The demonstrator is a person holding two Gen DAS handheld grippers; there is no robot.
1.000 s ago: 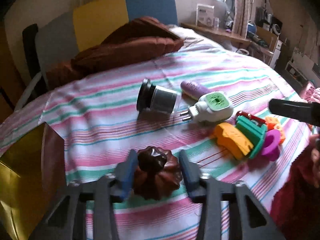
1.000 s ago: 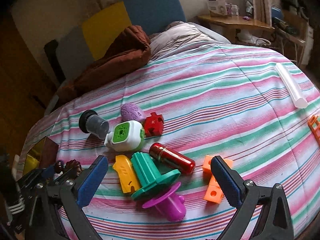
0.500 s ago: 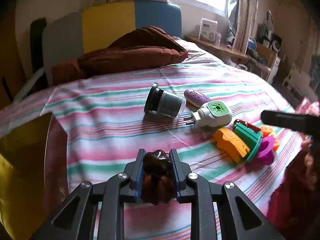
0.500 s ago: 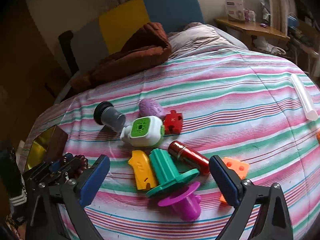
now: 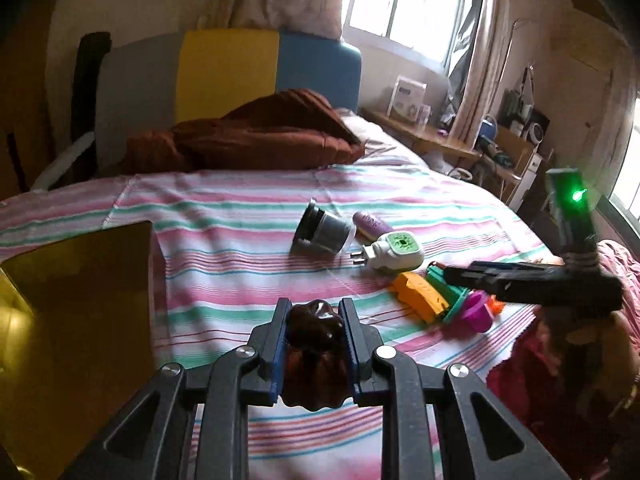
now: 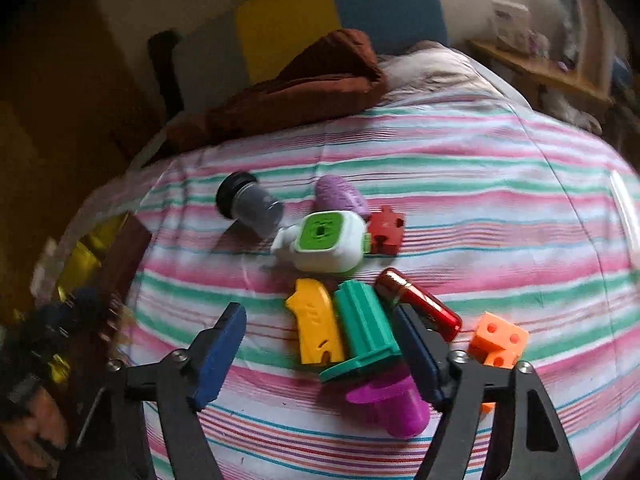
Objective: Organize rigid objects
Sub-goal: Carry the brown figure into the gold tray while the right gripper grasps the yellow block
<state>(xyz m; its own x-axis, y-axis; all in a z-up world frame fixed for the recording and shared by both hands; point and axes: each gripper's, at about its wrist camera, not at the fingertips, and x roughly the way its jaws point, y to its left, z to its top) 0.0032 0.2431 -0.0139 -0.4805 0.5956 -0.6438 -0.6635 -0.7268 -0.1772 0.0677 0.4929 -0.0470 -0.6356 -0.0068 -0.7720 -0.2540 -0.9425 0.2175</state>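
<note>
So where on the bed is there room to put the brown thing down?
The striped sheet is bare between the gold box and the black-capped jar, right ahead of the left gripper holding the brown piece. Around the white plug, yellow block and green piece it is crowded.

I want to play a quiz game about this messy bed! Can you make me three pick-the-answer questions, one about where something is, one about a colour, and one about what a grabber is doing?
1. Where is the gold box?
A. left of the toy pile
B. on the brown blanket
C. under the window

2. What colour is the face of the white plug-in?
A. blue
B. green
C. orange

3. What is the left gripper doing?
A. hanging open
B. pinching a brown ridged mould
C. holding a red tube

Answers: 1 A, it sits at the bed's left edge. 2 B, a green square shows. 3 B, both fingers press the mould.
</note>
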